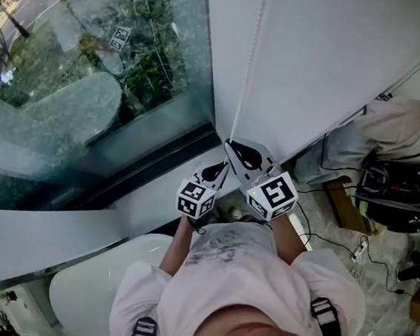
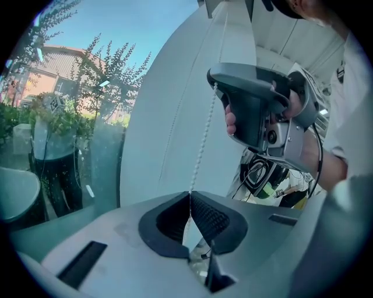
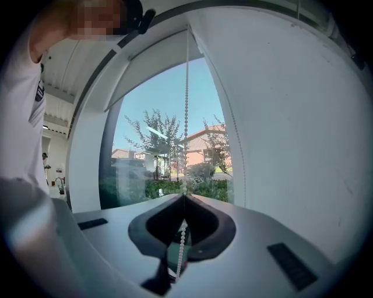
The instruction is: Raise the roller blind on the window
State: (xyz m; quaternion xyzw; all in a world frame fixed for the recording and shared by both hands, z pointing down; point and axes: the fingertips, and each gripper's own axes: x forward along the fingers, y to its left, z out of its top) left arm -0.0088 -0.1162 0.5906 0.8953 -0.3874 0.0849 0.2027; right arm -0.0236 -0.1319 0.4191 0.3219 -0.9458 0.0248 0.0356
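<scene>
Although most of the window (image 3: 163, 145) glass shows uncovered in the right gripper view, I can't call this done. There, only a white band of roller blind (image 3: 145, 67) sits along the window's top edge. I can't tell whether that is leftover fabric or just the housing.

Bead chain (image 1: 243, 85) hangs at the window's right edge, against the white wall (image 1: 341, 58) beside the window.

Left tool (image 2: 189, 195): jaws pinched together on the chain, beads running up out of the pinch.

Right tool (image 3: 184, 197): also clamped on the chain, with more beads visible behind the pinch.

In the left gripper view the right tool sits higher up the same strand, and the chain between the two looks straight and taut. Head view puts both tools close together just off the window's lower right corner, low on the chain.

Status, my read:
- Done: chain found, both tools gripping, roller blind looks mostly up.
- Left: if that top band is fabric, a few more hand-over-hand pulls, then release both tools.
- Unknown: which strand raises and which lowers. These views don't show it.

Risk: thin chain, narrow pinch. A slip seems likely if the pull drifts away from the window's right edge.
</scene>
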